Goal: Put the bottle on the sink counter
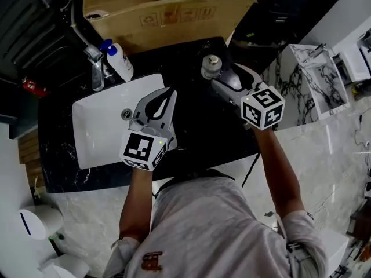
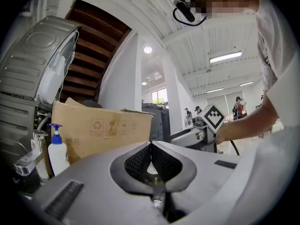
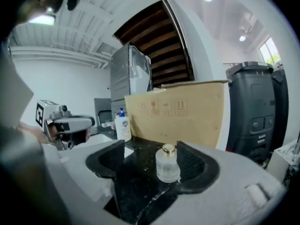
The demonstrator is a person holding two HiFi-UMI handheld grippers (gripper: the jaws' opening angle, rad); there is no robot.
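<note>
— Where is the bottle?

— The bottle [image 1: 211, 66] stands upright on the black counter [image 1: 197, 132], to the right of the sink [image 1: 98, 126] and level with its far rim. It is a small clear one with a gold cap.

— And the right claw?

— Your right gripper [image 1: 219, 79] is at the bottle, further from the sink than the bottle's near side. In the right gripper view its jaws are wide apart, and the bottle [image 3: 167, 164] sits between them on the counter [image 3: 136, 186], close against the pad furthest from the sink. The right gripper [image 3: 152, 159] is not clamping it. From this angle you can't be sure if that pad touches the glass or only stands just beside it.

— The left one?

— Your left gripper [image 1: 168, 94] hangs over the sink's right half, its tips pointing toward the far right corner of the basin. In the left gripper view the left gripper [image 2: 151, 146] has its pads pressed together with nothing between them.

— What else is round the sink?

— A white pump bottle [image 1: 120, 59] with a blue head stands at the sink's far edge, just beside the tap [image 1: 95, 65]. A cardboard box [image 1: 168, 13] stands behind the sink, beyond the counter's far edge.
</note>
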